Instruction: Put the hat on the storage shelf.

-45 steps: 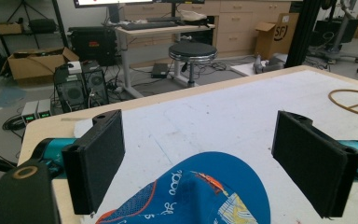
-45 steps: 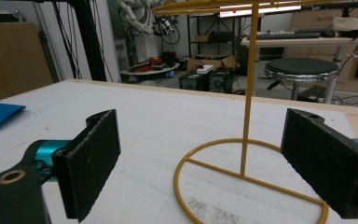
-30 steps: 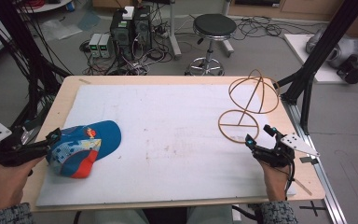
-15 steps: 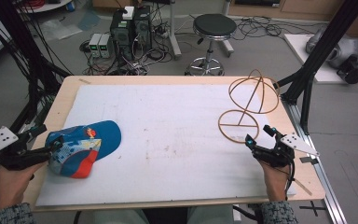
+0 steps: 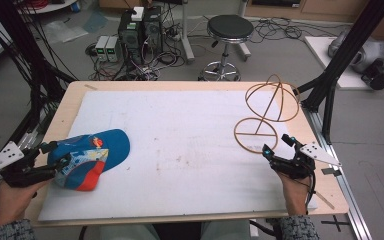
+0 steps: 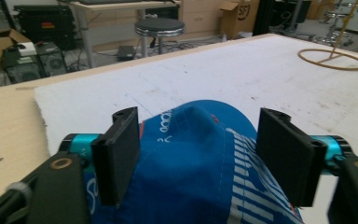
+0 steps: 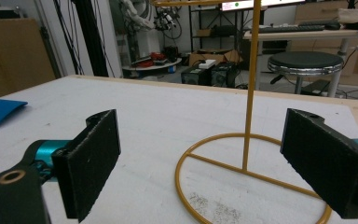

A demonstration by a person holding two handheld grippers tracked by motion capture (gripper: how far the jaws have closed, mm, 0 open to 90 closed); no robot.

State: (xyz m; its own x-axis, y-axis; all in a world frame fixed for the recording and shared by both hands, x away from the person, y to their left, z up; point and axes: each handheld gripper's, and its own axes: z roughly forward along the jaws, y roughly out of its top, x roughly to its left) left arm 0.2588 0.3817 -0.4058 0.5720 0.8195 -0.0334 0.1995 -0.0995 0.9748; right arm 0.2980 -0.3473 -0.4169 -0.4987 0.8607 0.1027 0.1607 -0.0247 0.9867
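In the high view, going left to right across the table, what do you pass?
Left gripper → blue cap → bare white mat → gold wire stand → right gripper.

Cloth cap [image 5: 87,160]; glossy metal wire stand [image 5: 263,115]; wood table [image 5: 70,100], matt white sheet [image 5: 180,145].

Cap [image 5: 89,159] on the mat's [image 5: 180,150] left, wire stand [image 5: 262,117] far right, seemingly well apart.
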